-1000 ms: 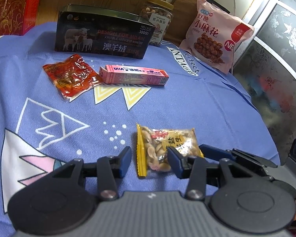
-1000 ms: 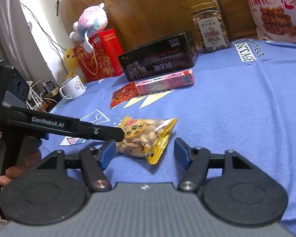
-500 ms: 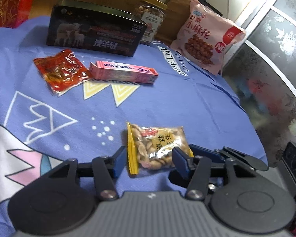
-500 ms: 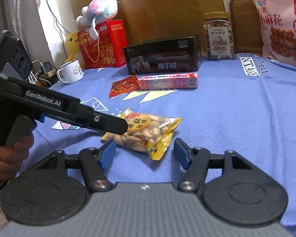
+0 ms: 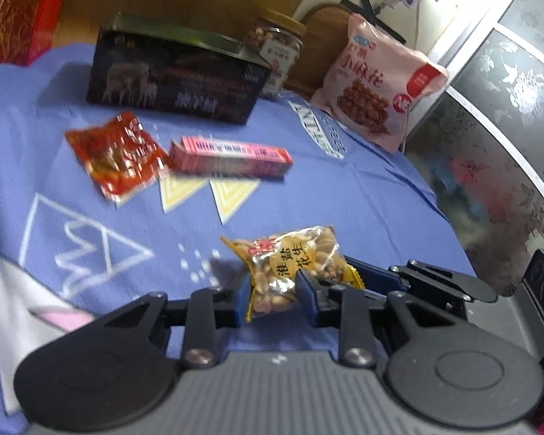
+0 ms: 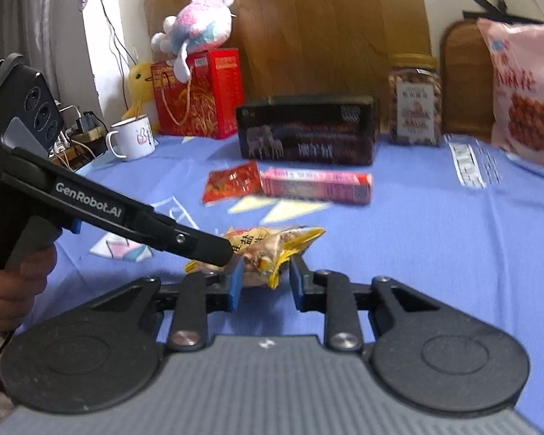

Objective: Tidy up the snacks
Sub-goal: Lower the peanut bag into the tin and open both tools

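Left to right, relative to the peanut packet (image 5: 293,268): the red snack pouch (image 5: 118,154) and pink box (image 5: 232,156) lie beyond it on the blue-covered bench (image 5: 344,188). The left gripper (image 5: 270,295) is closing, fingers pressing the packet's near end. The right gripper (image 6: 263,281) is closing too, fingers around its yellow end; whether they touch it cannot be told.
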{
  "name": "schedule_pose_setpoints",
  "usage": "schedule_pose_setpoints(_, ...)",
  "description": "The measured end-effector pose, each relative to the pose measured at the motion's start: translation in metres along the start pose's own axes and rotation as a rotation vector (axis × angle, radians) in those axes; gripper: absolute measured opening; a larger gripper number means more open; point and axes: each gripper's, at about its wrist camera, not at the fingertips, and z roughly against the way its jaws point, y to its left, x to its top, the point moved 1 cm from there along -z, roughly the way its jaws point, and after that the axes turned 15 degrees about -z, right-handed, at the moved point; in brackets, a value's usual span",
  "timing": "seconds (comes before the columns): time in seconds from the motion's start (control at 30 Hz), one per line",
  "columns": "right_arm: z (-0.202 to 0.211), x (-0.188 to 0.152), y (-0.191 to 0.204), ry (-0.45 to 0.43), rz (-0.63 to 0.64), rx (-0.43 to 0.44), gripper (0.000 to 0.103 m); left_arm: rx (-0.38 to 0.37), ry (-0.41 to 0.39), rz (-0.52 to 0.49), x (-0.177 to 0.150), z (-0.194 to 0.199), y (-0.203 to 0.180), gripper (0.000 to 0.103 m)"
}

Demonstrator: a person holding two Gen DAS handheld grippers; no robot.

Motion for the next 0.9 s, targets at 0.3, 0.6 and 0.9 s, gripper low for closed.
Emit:
schedule_pose_setpoints(0.3,-0.033,0.053,0.006,-0.079,0.038,0.034,0.03,0.066,-0.092,-0.029,0.06,0.007,0.028,0.027)
schedule_pose_setpoints(0.6,-0.099,0.13,-0.006,-0.175,0.034,0.035,0.031,0.171,-0.187,-0.059,0.149,-0.02,0.071,0.027)
schedule_pose_setpoints(0.9,-0.176,0.161,-0.012,-0.111,0.066,-0.021,0.044,0.27,-0.163,-0.015,0.183,-0.069,0.13,0.044)
